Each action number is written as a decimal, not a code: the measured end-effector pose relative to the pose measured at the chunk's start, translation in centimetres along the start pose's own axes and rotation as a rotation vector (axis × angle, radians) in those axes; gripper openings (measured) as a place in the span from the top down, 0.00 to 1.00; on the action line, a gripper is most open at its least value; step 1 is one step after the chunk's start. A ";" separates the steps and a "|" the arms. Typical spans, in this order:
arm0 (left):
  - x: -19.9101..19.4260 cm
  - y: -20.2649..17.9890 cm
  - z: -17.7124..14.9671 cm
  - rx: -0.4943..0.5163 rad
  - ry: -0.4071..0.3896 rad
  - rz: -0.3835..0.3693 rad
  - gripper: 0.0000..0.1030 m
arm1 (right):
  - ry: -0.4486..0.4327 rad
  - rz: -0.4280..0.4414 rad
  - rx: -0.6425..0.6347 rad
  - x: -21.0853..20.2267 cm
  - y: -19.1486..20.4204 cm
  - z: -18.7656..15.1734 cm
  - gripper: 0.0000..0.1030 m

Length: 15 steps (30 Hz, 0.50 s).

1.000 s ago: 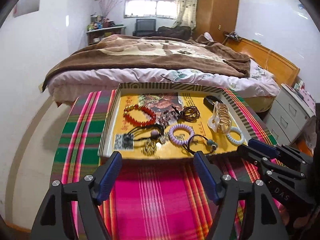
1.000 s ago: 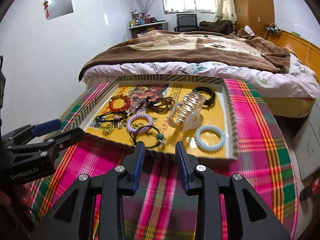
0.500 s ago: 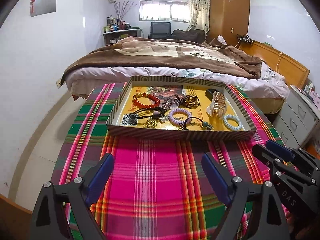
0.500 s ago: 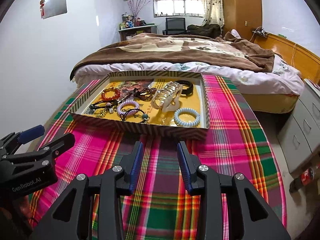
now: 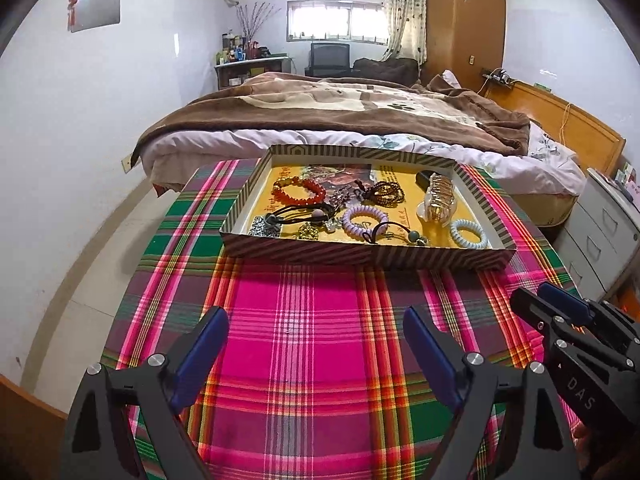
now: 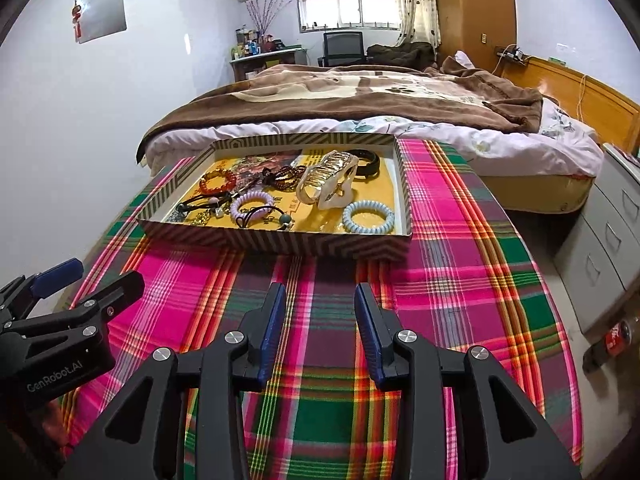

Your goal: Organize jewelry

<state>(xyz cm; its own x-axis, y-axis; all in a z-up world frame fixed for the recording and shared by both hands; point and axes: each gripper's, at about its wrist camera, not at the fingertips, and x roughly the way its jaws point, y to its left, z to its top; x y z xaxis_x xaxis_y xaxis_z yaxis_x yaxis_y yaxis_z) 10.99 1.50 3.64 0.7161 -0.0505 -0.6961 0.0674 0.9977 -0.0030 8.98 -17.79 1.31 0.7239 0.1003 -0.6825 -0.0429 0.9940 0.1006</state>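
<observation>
While the left wrist view looks down along its own fingers, the left gripper [image 5: 316, 344] hangs over the plaid tablecloth [image 5: 304, 320] with its jaws spread wide and nothing between them; they have just been opening further. Well ahead sits the striped tray [image 5: 368, 254], holding the jewelry: a red bead bracelet [image 5: 298, 192] at the far left, a dark bead bracelet [image 5: 382, 192] near the middle, a lilac coil hair tie [image 5: 365, 220], a black elastic hair tie [image 5: 304, 214], a gold hair claw [image 5: 438, 198] towards the right, and a pale blue coil hair tie [image 5: 469, 234] in the near right corner. The right gripper [image 5: 560, 312] enters at the right edge, clear of the tray. A bed [image 5: 340, 120] with a brown blanket lies behind.

Right wrist view: the right gripper [image 6: 320, 320] is over the cloth [image 6: 460, 280], jaws partly apart, empty. The tray [image 6: 280, 240] stands ahead and slightly left, not touched. Hair claw [image 6: 326, 182] rests tilted at centre; pale blue coil [image 6: 368, 216] is just beside it, nearest the right wall. Lilac coil [image 6: 252, 204] and red beads [image 6: 218, 182] lie further left. The left gripper [image 6: 60, 284] shows at the left edge, fingers spread, apart from the tray.
</observation>
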 end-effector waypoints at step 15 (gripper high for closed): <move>0.5 -0.2 -0.3 0.007 0.039 0.021 0.14 | 0.002 0.004 -0.008 -0.3 0.5 -0.2 0.64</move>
<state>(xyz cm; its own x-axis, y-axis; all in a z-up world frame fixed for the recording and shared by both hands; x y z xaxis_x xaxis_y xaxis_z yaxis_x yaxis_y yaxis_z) 11.10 1.30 3.06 0.6898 -0.0271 -0.7235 0.0570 0.9982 0.0169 8.64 -17.35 1.43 0.7222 0.1044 -0.6838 -0.0512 0.9939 0.0978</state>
